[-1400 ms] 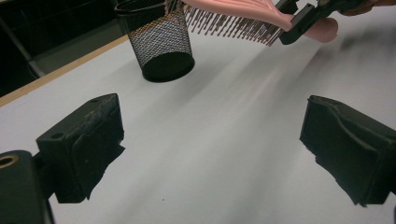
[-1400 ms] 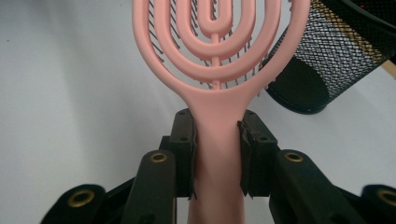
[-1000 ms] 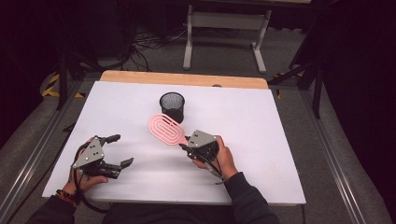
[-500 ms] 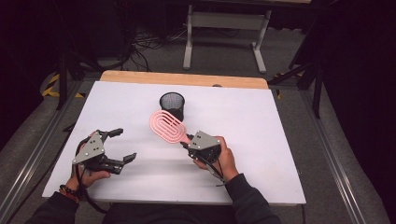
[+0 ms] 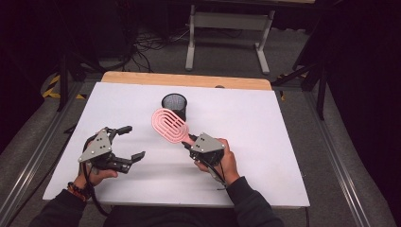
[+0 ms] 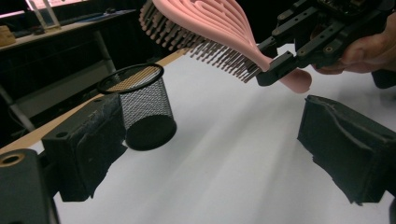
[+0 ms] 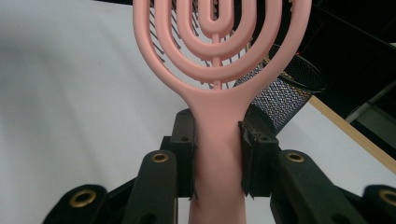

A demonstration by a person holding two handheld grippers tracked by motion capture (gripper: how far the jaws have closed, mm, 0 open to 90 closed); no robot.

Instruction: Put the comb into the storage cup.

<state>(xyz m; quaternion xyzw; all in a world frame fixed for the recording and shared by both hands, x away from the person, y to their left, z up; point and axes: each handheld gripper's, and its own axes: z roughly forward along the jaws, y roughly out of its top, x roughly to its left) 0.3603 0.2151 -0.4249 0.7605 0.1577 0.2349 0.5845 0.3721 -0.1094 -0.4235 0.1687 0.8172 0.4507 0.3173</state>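
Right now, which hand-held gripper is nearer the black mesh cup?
Right. The right hand-held gripper sits just in front of the mesh cup; the left hand-held gripper is farther, front-left.

You are in a lab or recording studio, not a home. Your table is a bare white sheet on a wooden top, set between metal rails on grey carpet. Beyond it, loose cables trail across the floor beside a grey metal stand, with yellow-black hazard tape at the left and dark surroundings.
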